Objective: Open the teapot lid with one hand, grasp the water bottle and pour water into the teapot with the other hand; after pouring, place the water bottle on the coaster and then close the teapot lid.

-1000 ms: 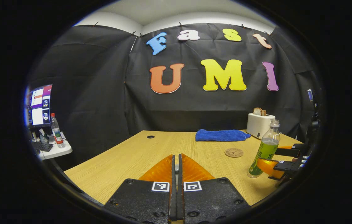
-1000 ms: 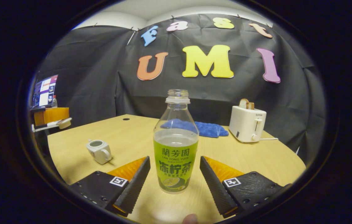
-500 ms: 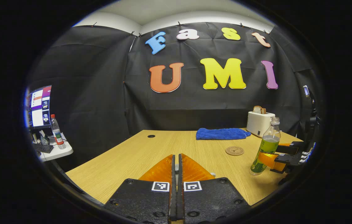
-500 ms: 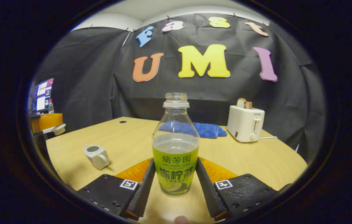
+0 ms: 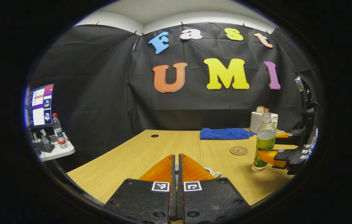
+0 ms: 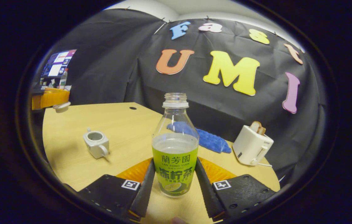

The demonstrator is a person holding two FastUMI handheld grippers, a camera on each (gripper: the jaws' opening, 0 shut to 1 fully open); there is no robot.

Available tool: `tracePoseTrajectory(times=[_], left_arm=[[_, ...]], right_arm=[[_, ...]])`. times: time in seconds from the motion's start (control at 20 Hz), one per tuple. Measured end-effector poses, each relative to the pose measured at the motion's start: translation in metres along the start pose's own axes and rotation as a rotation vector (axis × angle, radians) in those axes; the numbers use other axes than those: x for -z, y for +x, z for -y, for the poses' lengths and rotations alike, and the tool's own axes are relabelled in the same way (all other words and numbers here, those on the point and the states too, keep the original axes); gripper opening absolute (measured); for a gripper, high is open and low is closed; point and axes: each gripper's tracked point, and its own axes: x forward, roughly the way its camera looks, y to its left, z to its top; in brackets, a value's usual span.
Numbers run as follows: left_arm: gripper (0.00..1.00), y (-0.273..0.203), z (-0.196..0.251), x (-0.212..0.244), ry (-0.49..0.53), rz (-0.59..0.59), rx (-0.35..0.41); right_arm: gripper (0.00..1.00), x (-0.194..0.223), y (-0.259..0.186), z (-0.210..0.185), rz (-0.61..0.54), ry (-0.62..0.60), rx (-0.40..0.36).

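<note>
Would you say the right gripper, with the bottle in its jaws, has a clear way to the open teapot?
Probably yes: the right gripper grips the water bottle, and only bare table lies between it and the lidless teapot.

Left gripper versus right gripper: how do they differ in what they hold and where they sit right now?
The left gripper has its fingers pressed together on a small white lid; the right gripper clamps the water bottle. The left is raised beyond the open teapot; the right sits low by the coaster. Both are shut on a task item.
</note>
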Motion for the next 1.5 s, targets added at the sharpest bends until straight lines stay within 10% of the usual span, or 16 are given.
tracePoseTrajectory(times=[0.6, 1.5], left_arm=[[0.02, -0.003, -0.024, 0.002, -0.021, 0.003, -0.009], [0.03, -0.002, -0.047, 0.012, -0.041, -0.020, -0.022]], right_arm=[[0.71, -0.029, 0.050, -0.019, 0.047, -0.693, 0.087], [0.71, -0.048, 0.058, -0.065, 0.195, -1.327, 0.141]])
